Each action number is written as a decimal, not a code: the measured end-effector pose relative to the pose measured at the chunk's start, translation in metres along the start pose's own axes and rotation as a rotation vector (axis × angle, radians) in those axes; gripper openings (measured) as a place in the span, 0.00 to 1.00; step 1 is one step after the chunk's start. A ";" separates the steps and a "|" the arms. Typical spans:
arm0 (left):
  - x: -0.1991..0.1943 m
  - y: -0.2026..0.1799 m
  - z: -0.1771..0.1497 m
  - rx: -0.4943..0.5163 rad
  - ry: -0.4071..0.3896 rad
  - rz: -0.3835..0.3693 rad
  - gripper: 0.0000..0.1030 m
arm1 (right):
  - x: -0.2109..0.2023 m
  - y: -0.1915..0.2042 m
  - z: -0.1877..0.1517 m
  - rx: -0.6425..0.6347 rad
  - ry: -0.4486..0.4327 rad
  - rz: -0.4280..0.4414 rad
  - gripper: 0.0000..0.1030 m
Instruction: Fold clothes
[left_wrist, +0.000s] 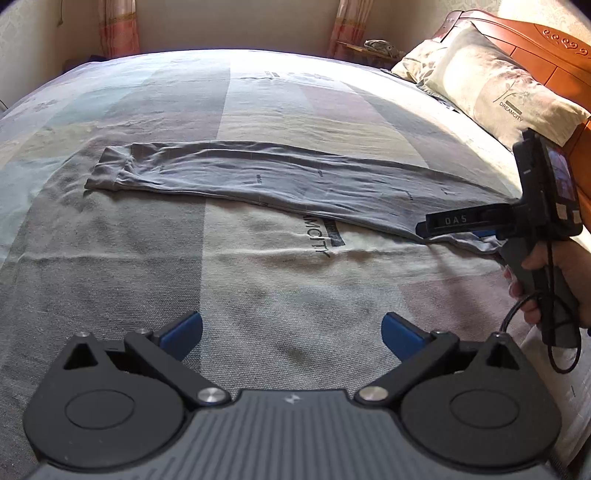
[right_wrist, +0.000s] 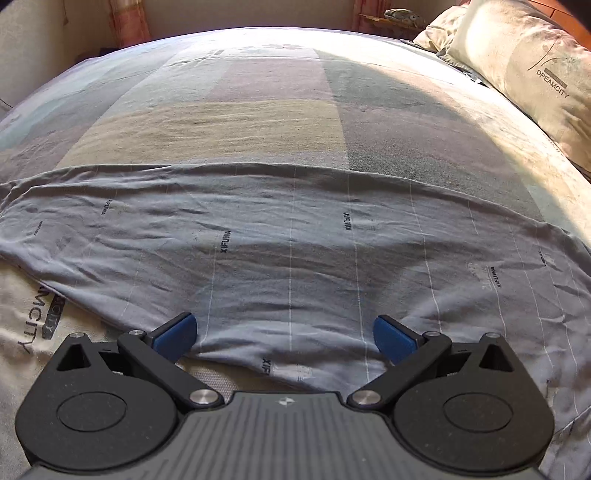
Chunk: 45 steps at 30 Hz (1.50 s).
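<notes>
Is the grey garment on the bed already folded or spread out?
Spread out: the grey garment lies as one long flat strip across the bed.

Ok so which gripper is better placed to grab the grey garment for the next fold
Right. The right gripper is open, its blue pads straddling the near edge of the grey garment. The left gripper is open over bare bedspread, well short of the cloth.

right gripper (right_wrist: 285, 338), fingers wide apart, over grey garment (right_wrist: 295, 251) on bedspread (right_wrist: 258, 118)
</notes>
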<state>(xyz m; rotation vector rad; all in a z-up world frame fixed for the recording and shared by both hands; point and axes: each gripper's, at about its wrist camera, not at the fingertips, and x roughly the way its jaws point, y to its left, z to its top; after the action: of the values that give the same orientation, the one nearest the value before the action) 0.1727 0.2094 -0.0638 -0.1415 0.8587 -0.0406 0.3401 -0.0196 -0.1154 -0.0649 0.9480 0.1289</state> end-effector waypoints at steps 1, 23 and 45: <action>0.001 -0.001 0.000 -0.001 0.000 -0.002 0.99 | -0.003 -0.001 -0.003 -0.008 0.000 0.007 1.00; 0.002 -0.009 0.002 0.010 -0.006 -0.083 0.99 | -0.008 -0.046 0.033 0.051 -0.004 -0.062 1.00; 0.003 -0.002 0.005 -0.019 -0.005 -0.115 0.99 | 0.000 -0.023 0.039 -0.010 -0.024 0.101 1.00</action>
<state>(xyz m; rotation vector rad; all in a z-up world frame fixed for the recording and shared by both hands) 0.1790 0.2078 -0.0628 -0.2086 0.8450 -0.1402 0.3743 -0.0380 -0.0925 -0.0253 0.9271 0.2272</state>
